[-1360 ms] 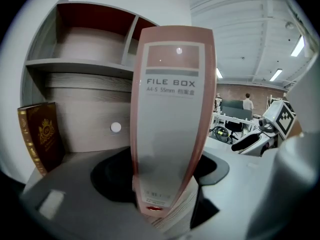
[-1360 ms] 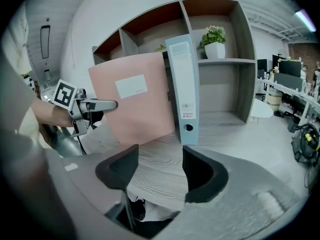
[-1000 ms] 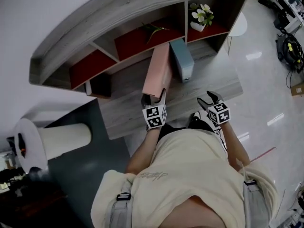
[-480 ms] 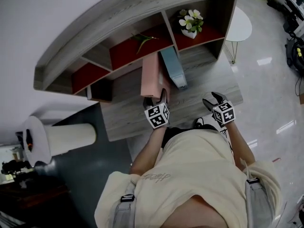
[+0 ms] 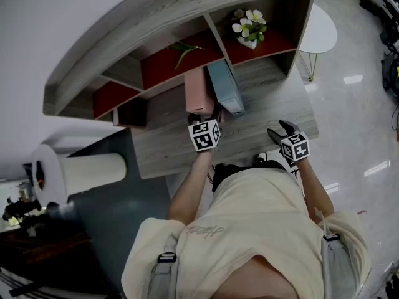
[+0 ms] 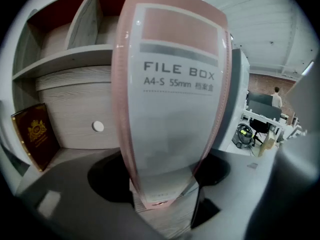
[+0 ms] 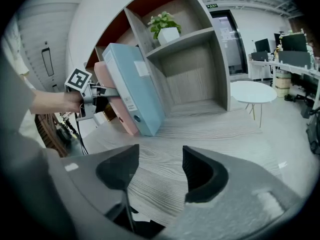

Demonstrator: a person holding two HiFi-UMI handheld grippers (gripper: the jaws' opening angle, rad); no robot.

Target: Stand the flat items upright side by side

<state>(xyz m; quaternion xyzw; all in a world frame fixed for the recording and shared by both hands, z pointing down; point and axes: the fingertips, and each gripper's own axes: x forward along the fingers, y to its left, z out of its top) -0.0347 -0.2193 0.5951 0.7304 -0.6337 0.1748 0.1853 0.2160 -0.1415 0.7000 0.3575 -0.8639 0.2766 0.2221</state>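
Note:
A pink file box point(image 5: 199, 91) stands tilted on the wooden desk point(image 5: 274, 108), its side against a light blue file box point(image 5: 224, 87) on its right. My left gripper point(image 5: 204, 119) is shut on the pink box's near lower end; in the left gripper view the labelled spine of the pink file box point(image 6: 170, 99) fills the space between the jaws of the left gripper point(image 6: 162, 179). From the right gripper view, both the blue file box point(image 7: 132, 86) and the pink file box point(image 7: 114, 104) lean to the left. My right gripper point(image 5: 282, 129) hovers open over bare desk, the right gripper point(image 7: 160, 169) holding nothing.
A shelf unit with red back panels point(image 5: 174, 58) rises behind the desk, with a potted plant point(image 5: 247, 27) in its right compartment. A dark red book point(image 6: 35, 139) leans in a lower left nook. A round white side table point(image 5: 321, 33) stands to the right.
The left gripper has pushed the pink box away toward the shelf, and it now stands steeper beside the blue box. The right gripper has sunk slightly toward the desk's front edge.

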